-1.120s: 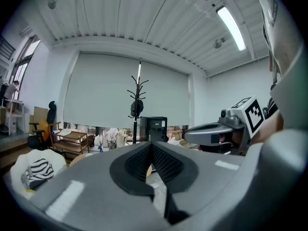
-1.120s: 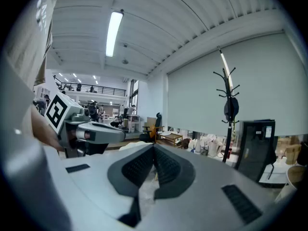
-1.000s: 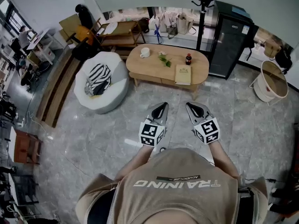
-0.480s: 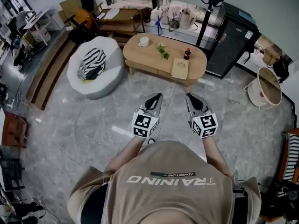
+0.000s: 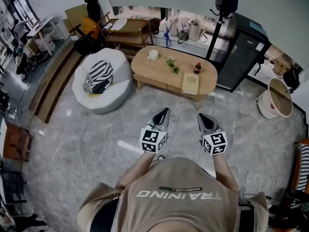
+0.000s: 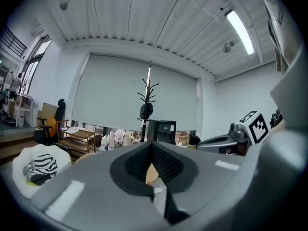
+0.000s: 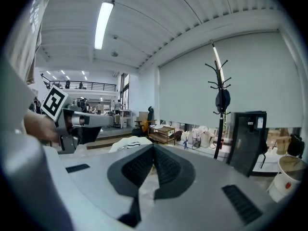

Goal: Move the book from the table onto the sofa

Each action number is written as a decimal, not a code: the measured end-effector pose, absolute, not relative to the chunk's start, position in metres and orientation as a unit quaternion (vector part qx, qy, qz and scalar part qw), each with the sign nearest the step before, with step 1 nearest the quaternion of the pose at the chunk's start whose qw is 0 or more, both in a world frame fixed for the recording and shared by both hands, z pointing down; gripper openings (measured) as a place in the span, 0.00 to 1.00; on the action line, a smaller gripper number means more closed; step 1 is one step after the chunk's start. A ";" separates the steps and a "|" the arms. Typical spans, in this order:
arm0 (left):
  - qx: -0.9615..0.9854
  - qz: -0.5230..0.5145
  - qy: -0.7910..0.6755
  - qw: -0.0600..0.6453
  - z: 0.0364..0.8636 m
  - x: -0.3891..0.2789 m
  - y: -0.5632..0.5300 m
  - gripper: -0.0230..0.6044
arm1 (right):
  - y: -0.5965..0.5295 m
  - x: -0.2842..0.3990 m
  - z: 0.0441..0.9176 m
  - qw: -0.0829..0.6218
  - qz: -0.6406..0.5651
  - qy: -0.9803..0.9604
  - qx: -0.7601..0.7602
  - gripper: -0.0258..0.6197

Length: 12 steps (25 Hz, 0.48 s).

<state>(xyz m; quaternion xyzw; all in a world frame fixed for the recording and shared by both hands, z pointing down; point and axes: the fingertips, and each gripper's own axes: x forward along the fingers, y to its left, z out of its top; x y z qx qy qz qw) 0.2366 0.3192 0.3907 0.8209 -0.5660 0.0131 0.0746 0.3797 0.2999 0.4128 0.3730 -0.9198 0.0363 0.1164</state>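
Book (image 5: 190, 82) lies flat near the front rim of the oval coffee table (image 5: 154, 71), well ahead of me. My left gripper (image 5: 163, 111) and right gripper (image 5: 203, 117) are both closed, empty. It looks thin, stiff and light; I'd pinch its near edge.

1. Shirt (image 5: 179, 211), person's back: large pale capitals "TRAINING", upside down in the head view.
2. Dark strip (image 5: 181, 189) on the same shirt, next to that word: small print that appears to read "ADVENTURE", with further characters too small to make out.
3. Marker cube (image 5: 153, 140) of the left gripper (image 5: 165, 111) and its counterpart on the right gripper (image 5: 202, 116): black-and-white square code patterns, no letters or numbers.
4. Black cabinet (image 5: 241, 52): small pale sticker (image 5: 262, 46) near the top of its front, print illegible.
5. Book (image 5: 190, 83), cover: a small mark, illegible.
6. Bottle (image 5: 197, 68): label unreadable.
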 end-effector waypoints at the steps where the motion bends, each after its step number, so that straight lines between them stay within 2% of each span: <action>1: 0.821 0.013 -0.566 0.074 0.392 0.231 0.318 0.03 | 0.297 0.376 0.413 0.112 0.039 -0.919 0.376 0.05; 12: 0.835 0.036 -0.542 0.080 0.411 0.203 0.308 0.03 | 0.285 0.345 0.426 0.103 0.068 -0.910 0.396 0.05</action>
